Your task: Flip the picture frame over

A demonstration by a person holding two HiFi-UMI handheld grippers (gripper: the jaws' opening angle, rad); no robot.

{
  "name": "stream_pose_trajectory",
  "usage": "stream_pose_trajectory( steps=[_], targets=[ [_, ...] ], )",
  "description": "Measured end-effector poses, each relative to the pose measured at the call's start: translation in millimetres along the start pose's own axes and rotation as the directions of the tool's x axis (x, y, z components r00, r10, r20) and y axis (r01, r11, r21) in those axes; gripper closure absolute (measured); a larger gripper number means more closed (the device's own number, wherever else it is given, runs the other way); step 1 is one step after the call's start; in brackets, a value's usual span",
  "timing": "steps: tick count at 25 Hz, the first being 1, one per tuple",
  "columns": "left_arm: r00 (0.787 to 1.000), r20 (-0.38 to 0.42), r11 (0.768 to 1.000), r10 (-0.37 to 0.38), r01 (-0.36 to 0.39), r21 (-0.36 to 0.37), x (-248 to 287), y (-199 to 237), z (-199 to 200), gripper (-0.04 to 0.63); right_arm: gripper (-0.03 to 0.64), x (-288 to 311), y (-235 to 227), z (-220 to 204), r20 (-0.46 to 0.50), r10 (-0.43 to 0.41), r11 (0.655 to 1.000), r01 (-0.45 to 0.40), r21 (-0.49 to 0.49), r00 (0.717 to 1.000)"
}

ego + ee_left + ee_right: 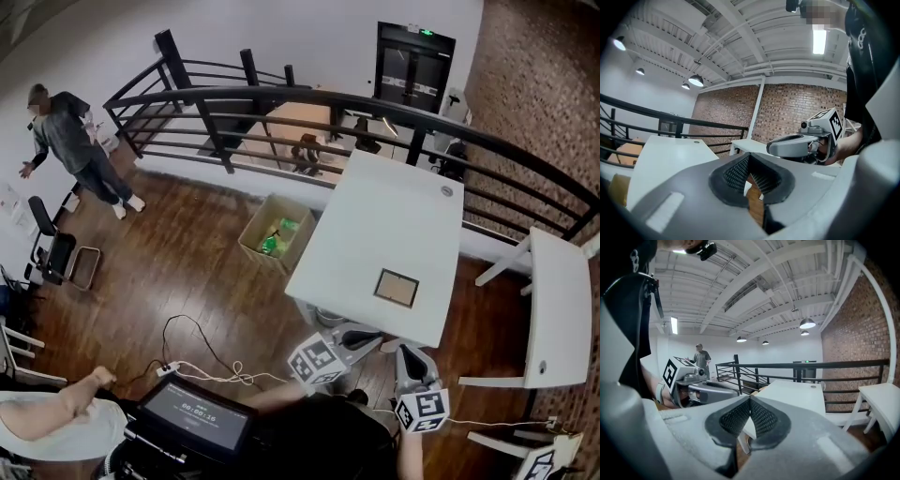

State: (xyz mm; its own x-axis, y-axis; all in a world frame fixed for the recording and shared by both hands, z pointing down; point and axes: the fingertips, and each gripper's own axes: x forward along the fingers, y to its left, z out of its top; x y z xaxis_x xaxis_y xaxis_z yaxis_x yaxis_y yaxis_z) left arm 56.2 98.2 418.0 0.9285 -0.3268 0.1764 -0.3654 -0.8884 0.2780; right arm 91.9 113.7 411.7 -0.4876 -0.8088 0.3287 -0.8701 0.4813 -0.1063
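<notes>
While we hold both grippers just off the near edge of the white desk [384, 216], the frame [397, 288] lies flat on it close to that edge, a tan face inside a dark border turned up, and nothing touches it. Our left gripper [750, 169] has its jaws closed together, the meshed pads meeting with nothing between them; below them we see only the wooden floor [754, 206]. Our right gripper [750, 412] is the same, jaws together and empty. From the head view the two sit side by side on the near side of the frame, apart from each other, and each gripper view shows the other gripper alongside. We see a box [275, 234] with green things inside standing on the floor left of the desk, and a black railing [281, 98] running behind both.
</notes>
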Motion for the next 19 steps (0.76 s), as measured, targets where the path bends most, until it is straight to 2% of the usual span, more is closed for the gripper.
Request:
stream_pose_trajectory(
  steps=[3,11,19],
  targets=[
    [1.0,-0.002,1.0,0.001,-0.001,0.003,11.6,-18.2,-8.0,0.58,0.624,-18.5,-5.5,-9.6,0.001,0.009,1.0,-0.009,-0.001,1.0],
    [1.0,-0.009,1.0,0.007,-0.007,-0.002,36.8,-63.1,5.1,0.58,0.624,-64.5,-28.5,-6.6,-0.016,0.022,1.0,-0.022,0.014,1.0],
    [0.999,-0.011,0.999,0.036,-0.036,0.028,52.6,-66.7,-17.4,0.58,0.624,-68.0,-47.1,-29.1,0.011,0.043,0.999,-0.043,0.002,0.999]
  ],
)
